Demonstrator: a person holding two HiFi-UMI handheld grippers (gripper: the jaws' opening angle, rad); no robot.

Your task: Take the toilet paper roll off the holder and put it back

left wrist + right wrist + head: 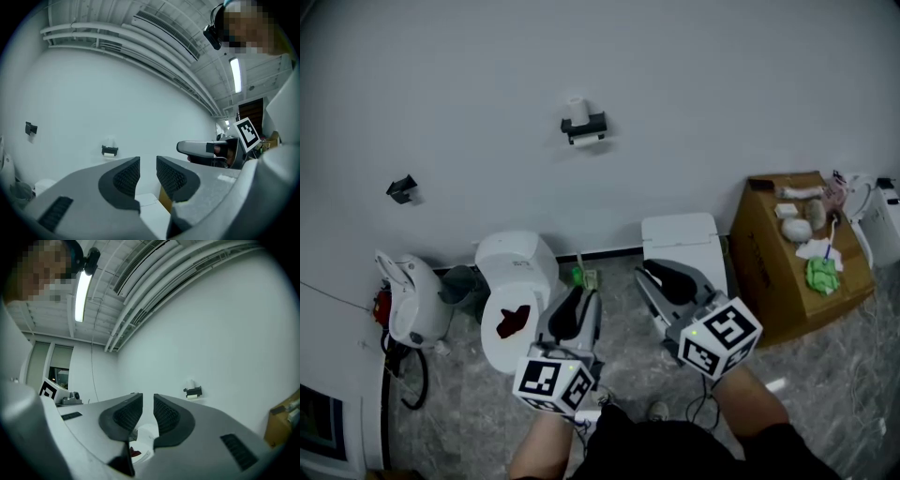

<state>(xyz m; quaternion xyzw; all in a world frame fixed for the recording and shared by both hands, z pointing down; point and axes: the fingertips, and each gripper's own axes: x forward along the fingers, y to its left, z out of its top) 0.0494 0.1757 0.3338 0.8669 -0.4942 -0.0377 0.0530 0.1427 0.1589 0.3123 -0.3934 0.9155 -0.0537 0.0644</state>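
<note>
**Head view.** The toilet paper roll (577, 109) stands upright on top of the black wall holder (585, 128), high on the wall and well apart from both grippers. It is small and pale against the wall, so its edges are hard to make out. The left gripper (580, 300) and right gripper (662, 279) point level toward the wall, and the person's arms are cut off at the lower edge. A white toilet (517, 267) stands below the holder. A dark red item (513, 322) lies on its lid, and what it is cannot be told. A cardboard box (769, 262) at right carries small white items and a green cloth (822, 276) on its closed top. What is inside the box is hidden.

**Left gripper view.** The left gripper (148, 162) has its jaws slightly spread with nothing between them. The holder (109, 150) shows far off on the wall, and the roll (109, 141) above it is only a faint shape. The right gripper (201, 147) shows at right.

**Right gripper view.** The right gripper (148, 399) has its jaws a narrow gap apart and grips nothing. The roll (190, 384) sits on the holder (193, 392) beyond the jaws. Only part of the toilet (146, 434) shows through the gap. The cardboard box (281, 426) is cut off at the right edge.
</note>
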